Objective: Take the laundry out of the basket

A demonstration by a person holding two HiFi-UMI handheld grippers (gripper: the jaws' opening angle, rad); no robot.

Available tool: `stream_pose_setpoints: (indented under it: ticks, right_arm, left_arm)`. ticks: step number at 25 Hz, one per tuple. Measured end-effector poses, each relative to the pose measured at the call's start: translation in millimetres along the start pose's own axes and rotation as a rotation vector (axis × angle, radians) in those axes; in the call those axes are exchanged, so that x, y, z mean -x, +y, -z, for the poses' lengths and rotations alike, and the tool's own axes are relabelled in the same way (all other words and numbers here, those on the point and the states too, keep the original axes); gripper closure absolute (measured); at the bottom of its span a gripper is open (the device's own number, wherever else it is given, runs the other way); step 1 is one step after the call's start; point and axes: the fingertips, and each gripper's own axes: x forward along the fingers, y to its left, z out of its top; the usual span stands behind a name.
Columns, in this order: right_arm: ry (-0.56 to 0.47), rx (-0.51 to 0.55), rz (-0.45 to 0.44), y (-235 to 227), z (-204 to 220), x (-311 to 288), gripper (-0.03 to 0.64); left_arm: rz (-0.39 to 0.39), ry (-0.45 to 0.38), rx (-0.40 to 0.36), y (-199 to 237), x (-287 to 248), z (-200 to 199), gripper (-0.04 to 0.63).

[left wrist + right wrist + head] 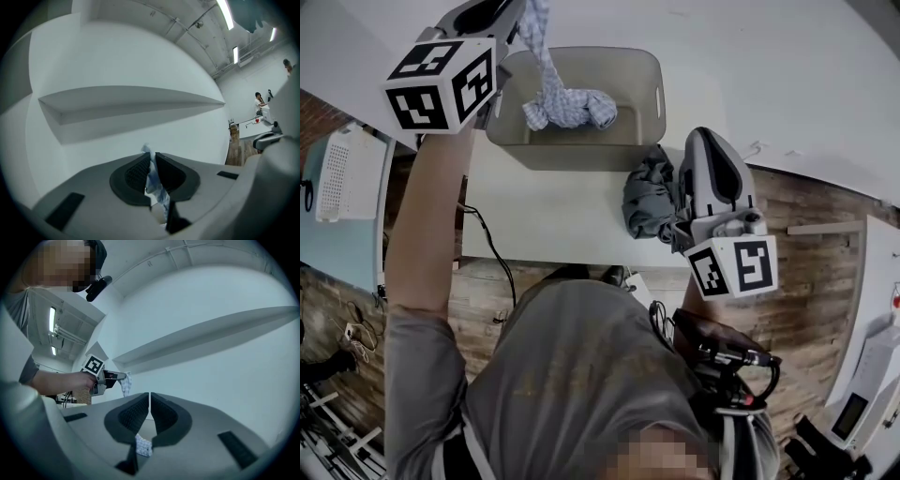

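The checked cloth, pinched in the left gripper, should be lifted clear of the basket beneath; the right gripper is pressed together, apparently empty.

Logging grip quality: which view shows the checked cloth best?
Head view: the cloth hangs whole from the left claw over the basket. Left gripper view shows only a pinched strip; right gripper view, a small distant piece.

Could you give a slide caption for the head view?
Left tool holds a checked cloth up over the basket.
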Motion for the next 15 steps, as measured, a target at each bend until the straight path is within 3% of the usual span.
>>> stream_pose_setpoints:
  ticks: [11, 15]
  right_arm:
    - [-0.020, 0.022, -0.007, 11.9, -12.9, 26.3, 0.598]
    - [-0.014, 0.024, -0.008, 14.1, -11.4, 34.0, 0.598]
  left_arm:
    - [-0.011, -0.115, -0.038, -2.5, 26.0, -71.5, 0.555]
    - [-0.001, -0.129, -0.023, -16.1, 34.9, -72.4, 0.555]
